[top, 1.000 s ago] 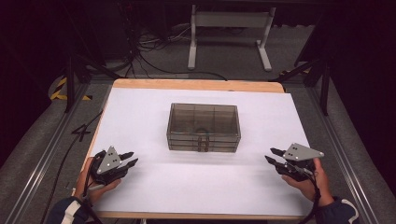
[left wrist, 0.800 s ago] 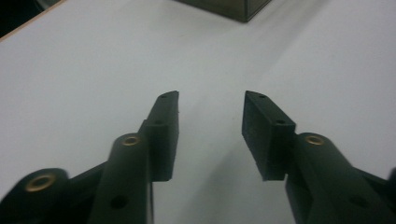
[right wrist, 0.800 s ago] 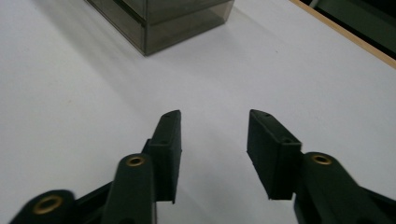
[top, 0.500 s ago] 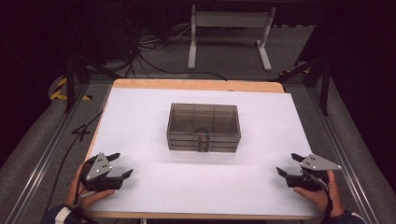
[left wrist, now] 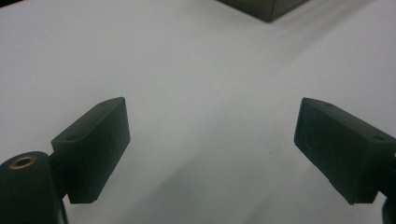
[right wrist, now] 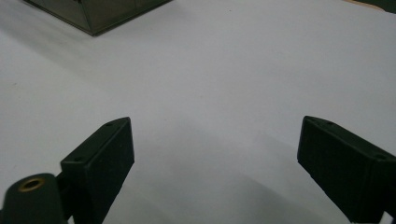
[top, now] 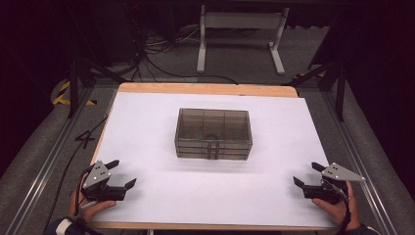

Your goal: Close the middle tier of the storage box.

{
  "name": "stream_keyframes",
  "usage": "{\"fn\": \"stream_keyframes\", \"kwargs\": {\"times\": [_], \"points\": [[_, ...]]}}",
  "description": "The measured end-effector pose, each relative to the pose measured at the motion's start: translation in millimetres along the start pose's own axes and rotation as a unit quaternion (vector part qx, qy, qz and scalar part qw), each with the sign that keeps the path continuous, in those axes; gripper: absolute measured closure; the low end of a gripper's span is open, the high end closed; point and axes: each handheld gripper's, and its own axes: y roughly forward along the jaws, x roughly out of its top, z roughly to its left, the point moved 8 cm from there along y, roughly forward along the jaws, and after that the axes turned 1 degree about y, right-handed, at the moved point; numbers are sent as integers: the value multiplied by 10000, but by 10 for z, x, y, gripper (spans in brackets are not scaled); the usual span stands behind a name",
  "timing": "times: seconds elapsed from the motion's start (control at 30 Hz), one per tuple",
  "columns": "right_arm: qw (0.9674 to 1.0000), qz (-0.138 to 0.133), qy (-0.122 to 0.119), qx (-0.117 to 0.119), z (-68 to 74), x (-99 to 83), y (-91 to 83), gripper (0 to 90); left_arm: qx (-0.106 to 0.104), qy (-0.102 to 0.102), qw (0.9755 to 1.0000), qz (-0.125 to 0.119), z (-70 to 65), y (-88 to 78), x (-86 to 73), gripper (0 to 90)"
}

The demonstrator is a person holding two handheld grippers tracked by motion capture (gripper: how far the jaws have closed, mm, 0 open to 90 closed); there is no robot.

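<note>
Both grippers, left gripper (top: 121,175) and right gripper (top: 307,175), have just been opening, well apart from the box (top: 213,133).

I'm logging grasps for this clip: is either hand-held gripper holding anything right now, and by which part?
Nothing is held. The left hand-held gripper and right hand-held gripper have just opened, jaws empty, well short of the smoky plastic box.

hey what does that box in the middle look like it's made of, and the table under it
The box looks like smoky, see-through plastic with a glossy finish: inner dividers show through its lid and walls. The table seems to be wood under a matte white sheet, perhaps paper or laminate; a bare tan wood edge shows along its far side.
</note>
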Motion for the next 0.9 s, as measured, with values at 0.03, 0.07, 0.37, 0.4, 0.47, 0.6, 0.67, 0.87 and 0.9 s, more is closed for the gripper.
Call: {"fn": "stream_keyframes", "kwargs": {"times": [0.03,0.07,0.37,0.4,0.47,0.6,0.67,0.87,0.9], "points": [[10000,-9,-5,-18,-2,0,-4,115,-17,-2,10000,-16,1,-2,1,107],[10000,-26,-11,-20,-3,1,-5,115,-27,-3,10000,-30,2,-7,2,107],[10000,58,2,33,1,-6,10,116,-39,-28,10000,-85,1,-14,6,101],[10000,58,-18,22,3,-6,9,116,-44,-8,10000,-67,0,-13,5,101],[10000,50,-47,24,9,-6,10,116,-28,-14,10000,-46,1,-10,4,102],[10000,50,-49,23,9,-6,9,116,-36,-27,10000,-44,2,-10,3,109],[10000,51,-57,26,11,-6,10,115,-53,-42,10000,-68,2,-11,5,109],[10000,48,-74,23,13,-6,9,114,-94,-60,9999,-84,7,-14,6,109],[10000,48,-74,23,13,-6,9,114,-94,-60,9999,-84,7,-14,6,109]]}}
